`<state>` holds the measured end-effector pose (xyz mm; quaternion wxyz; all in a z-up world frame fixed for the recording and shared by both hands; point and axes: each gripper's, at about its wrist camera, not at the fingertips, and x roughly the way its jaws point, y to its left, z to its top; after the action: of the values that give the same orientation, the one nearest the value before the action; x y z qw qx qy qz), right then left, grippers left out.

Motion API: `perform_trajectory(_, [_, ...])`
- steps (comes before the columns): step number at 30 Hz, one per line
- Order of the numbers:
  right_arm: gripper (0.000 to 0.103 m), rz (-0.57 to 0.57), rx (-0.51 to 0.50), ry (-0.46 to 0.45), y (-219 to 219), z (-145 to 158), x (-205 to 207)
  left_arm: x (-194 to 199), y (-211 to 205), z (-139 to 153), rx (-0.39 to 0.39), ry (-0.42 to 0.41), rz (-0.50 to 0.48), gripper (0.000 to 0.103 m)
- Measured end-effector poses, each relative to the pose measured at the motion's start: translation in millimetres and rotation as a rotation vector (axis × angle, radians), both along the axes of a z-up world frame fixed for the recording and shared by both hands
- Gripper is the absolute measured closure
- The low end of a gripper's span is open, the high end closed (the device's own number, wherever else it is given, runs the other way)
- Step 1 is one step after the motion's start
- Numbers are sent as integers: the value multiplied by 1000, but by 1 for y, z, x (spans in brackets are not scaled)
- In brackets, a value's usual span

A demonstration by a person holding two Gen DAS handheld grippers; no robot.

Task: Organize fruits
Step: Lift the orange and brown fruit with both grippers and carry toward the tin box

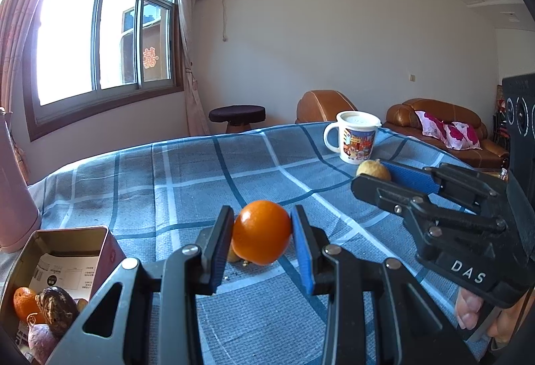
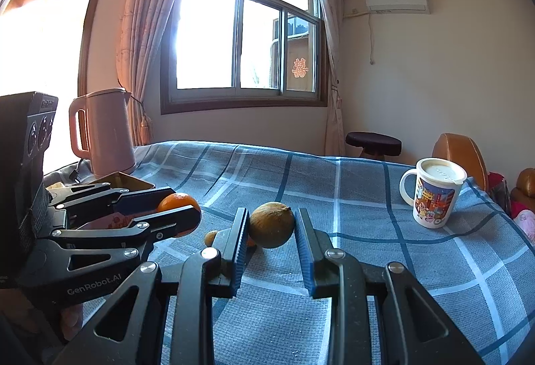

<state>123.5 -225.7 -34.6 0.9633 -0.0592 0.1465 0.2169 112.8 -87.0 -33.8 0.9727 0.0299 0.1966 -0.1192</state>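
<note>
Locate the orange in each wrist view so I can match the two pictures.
Left wrist view: the orange sits at centre, pinched between the left claw's blue pads, above the checked cloth.
Right wrist view: the orange shows at left of centre, partly hidden by the left claw closed on it.
Shared landmark: the cartoon mug, standing at right on the cloth in both views.

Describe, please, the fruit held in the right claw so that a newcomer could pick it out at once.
Start at the table under the blue checked tablecloth, where a white cartoon-printed mug stands. Beside the mug, the right claw is shut on a round, dull yellow-brown fruit. Its matt, drab skin sets it apart from the glossy bright orange fruit in the left claw.
</note>
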Motion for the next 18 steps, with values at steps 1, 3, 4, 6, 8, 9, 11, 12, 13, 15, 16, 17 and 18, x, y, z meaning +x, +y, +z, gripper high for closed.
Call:
perform_trajectory(1, [73, 0, 1, -2, 0, 0, 0, 0, 0, 0, -1, -2, 1, 66])
perform_trajectory(3, [73, 0, 3, -5, 0, 0, 0, -2, 1, 1, -1, -8, 4, 66])
perform_trajectory(4, [73, 1, 3, -5, -1, 0, -1, -2, 1, 1, -1, -9, 4, 66])
perform_trajectory(6, [73, 0, 5, -7, -1, 0, -1, -3, 2, 1, -1, -13, 5, 66])
perform_trajectory(8, [73, 0, 6, -11, -1, 0, -2, -5, 2, 1, -2, -18, 8, 66])
perform_trajectory(9, [73, 0, 7, -14, -1, 1, -2, -6, 2, 1, -2, -20, 8, 66])
perform_trajectory(11, [73, 0, 6, -14, -1, 1, -2, -8, 4, 2, -4, -25, 11, 66])
perform_trajectory(12, [73, 0, 7, -15, -1, 1, -2, -8, 4, 2, -4, -27, 12, 66])
perform_trajectory(13, [73, 1, 7, -15, -1, 1, -2, -9, 5, 2, -5, -29, 12, 66])
perform_trajectory(15, [73, 4, 10, -10, -1, 1, -2, -11, 6, 2, -8, -32, 14, 66])
perform_trajectory(16, [73, 7, 12, -8, 0, 1, -1, -11, 7, 2, -9, -33, 13, 66])
perform_trajectory(17, [73, 9, 11, -7, 1, 0, -1, -12, 7, 2, -11, -33, 14, 66])
perform_trajectory(18, [73, 11, 11, -5, 2, 0, -2, -13, 8, 3, -13, -34, 14, 66])
